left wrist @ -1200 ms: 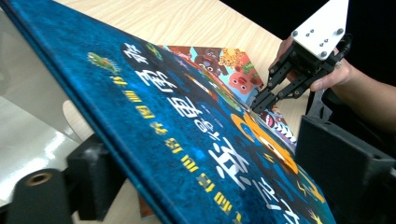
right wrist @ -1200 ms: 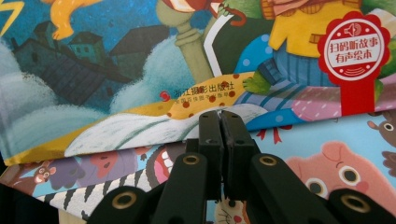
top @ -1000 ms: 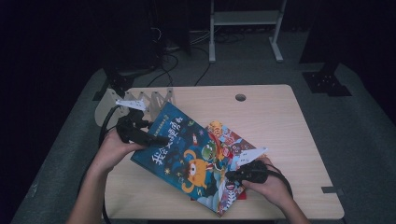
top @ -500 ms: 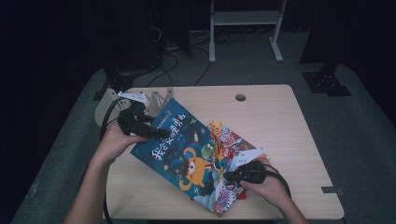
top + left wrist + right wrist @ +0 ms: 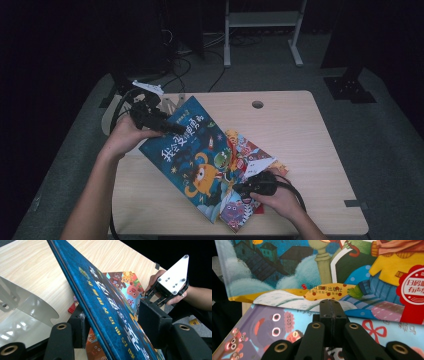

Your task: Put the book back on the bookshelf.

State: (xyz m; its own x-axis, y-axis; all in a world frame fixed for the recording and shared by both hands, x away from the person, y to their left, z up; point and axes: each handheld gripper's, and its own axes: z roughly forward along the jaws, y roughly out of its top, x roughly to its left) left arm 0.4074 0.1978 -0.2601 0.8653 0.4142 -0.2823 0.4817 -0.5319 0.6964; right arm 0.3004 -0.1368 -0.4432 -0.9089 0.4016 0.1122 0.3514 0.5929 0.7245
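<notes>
left tool point(image 5: 110, 325) clamps far-left corner of blue book point(image 5: 192, 150), tilted up off desk point(image 5: 310, 130) | right tool point(image 5: 332, 308) jaws closed, pressing lower books point(image 5: 245, 210) near right, likely | lift begun; placing left

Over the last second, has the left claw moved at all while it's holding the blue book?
Yes. The left claw, clamped on the blue book, has moved away from the person toward the table's far left corner, lifting that edge of the book with it.
</notes>
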